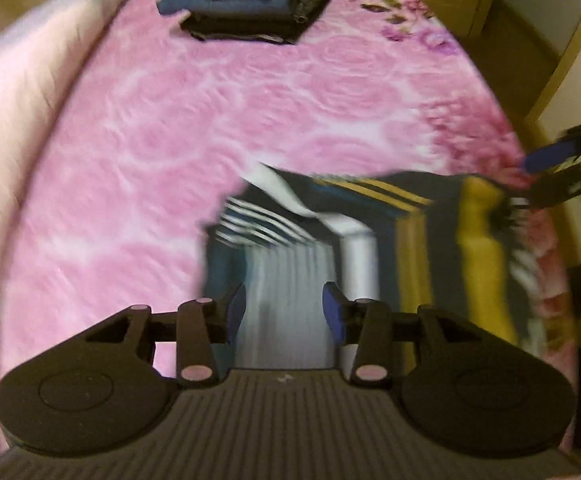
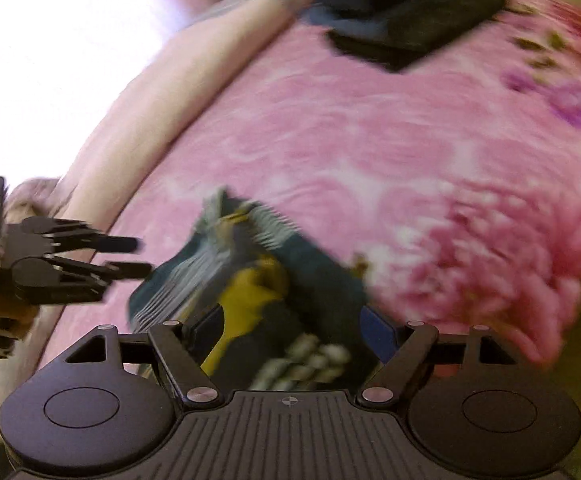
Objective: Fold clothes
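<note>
A striped garment (image 1: 354, 240) in navy, white and yellow lies crumpled on the pink floral blanket (image 1: 250, 100) of a bed, near the blanket's front edge, and serves here as the landmark. Directly above the garment's white-striped part, the left gripper (image 1: 284, 308) points steeply down with its 2 blue-padded fingers (image 1: 332, 312) standing apart; cloth shows in the gap between them, but the pads do not press on it. Over the garment's opposite, yellow-and-navy end, the right gripper (image 2: 290, 330) hangs with its 2 fingers spread wide, the cloth lying loose below and between them and no pad closed on it. In the left wrist view the right gripper appears at the garment's right border; in the right wrist view the left gripper shows just beside the garment's left border. Well beyond the garment, at the far end of the blanket, rests a stack of folded dark clothes (image 1: 250, 0). To the left of the garment, past a stretch of bare blanket, runs a long pale pink bolster (image 1: 30, 100). Both views are motion-blurred.
</note>
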